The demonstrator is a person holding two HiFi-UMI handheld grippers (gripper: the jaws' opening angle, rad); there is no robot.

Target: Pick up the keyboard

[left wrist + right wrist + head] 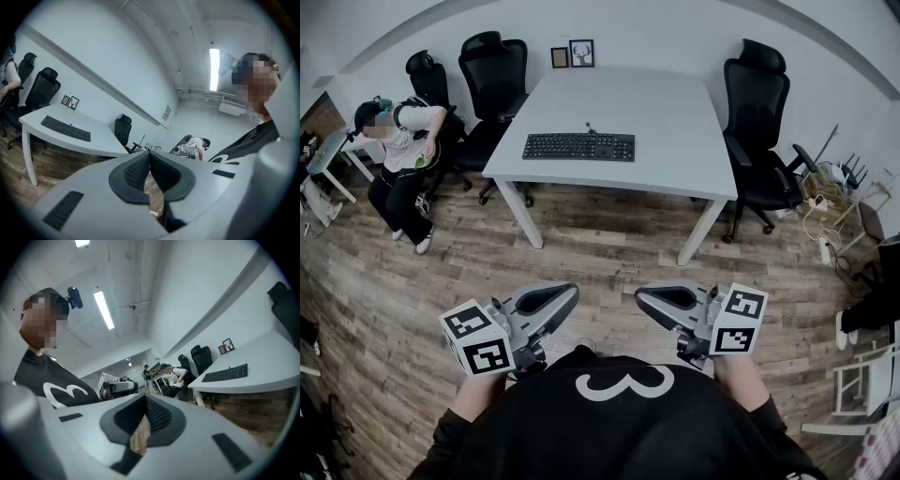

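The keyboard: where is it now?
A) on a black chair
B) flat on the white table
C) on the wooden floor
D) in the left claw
B: the keyboard lies flat on the white table, with the left claw and right claw far from it.

Keyboard (578,146) on table (675,141), chairs (757,122) either side, frames (571,54) behind
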